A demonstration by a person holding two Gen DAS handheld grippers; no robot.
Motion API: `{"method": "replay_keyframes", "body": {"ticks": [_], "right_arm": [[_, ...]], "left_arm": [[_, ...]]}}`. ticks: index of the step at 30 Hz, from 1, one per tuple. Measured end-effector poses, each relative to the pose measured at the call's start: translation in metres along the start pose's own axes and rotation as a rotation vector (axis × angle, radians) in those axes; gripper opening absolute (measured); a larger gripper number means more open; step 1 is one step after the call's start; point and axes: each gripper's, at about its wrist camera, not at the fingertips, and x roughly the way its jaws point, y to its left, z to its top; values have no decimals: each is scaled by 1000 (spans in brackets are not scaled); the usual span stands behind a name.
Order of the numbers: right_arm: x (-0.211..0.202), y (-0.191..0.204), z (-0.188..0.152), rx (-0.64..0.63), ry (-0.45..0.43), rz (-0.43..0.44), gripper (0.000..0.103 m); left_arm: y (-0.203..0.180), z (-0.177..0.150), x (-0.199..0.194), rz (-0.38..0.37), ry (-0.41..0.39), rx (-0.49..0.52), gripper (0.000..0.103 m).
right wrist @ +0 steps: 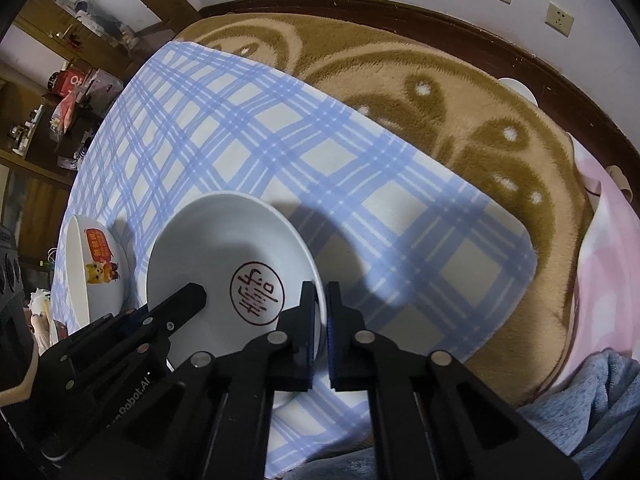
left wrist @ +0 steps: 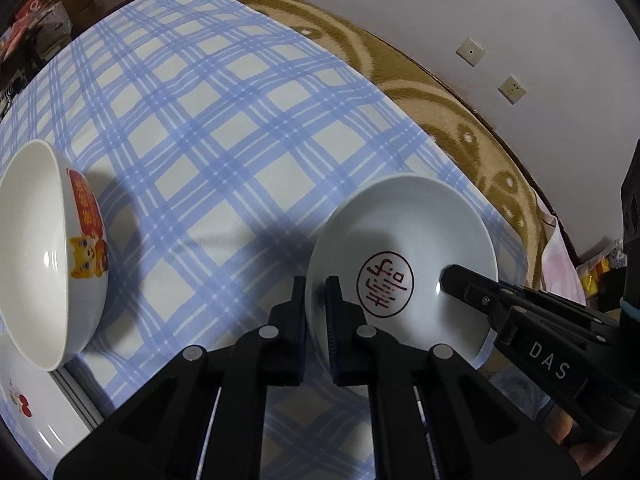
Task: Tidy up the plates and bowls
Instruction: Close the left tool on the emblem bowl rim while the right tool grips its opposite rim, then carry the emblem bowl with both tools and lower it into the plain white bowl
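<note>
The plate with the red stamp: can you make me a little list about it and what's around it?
plate: white plate with a round red stamp, on the blue checked cloth
left tongs: shut on the plate's left rim
right tongs: shut on the plate's right rim
neighbour: cat bowl to the left, tilted on a cherry dish
under the cloth: brown blanket

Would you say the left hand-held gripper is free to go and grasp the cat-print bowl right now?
Probably not yet: the left hand-held gripper is clamped on the rim of the red-seal plate. The cat-print bowl sits clear to its left, with only bare checked cloth between.
</note>
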Motion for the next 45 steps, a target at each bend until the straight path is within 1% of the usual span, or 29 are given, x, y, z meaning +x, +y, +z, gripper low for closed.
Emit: {"method": "replay_keyframes", "body": {"ticks": [9,14,23,29,35,41,45], "right_arm": [[-2,1,-1,-11,-9,-13,6],[-5,3,0,-28,-24,-28,6],[-8,0,0,-12,-40,-16,7],[-15,7,-1,-24,-58,-9,7],[-31,31,-2,-45,-94,-2,7],[-51,72,-5,-120,-144,3,6],[-58,102,-8,-182,-164,9,6]], "left_arm": [[1,-3,-1,-5,-11,13,9],[5,-1,-1,-25,-5,-2,8],[5,-1,-5,-30,-8,-2,8],[9,-1,-16,-28,-20,-9,8],[20,1,-41,-17,-63,-24,8],[47,-1,-73,-11,-110,-60,8],[73,-3,-93,-6,-141,-92,8]]}}
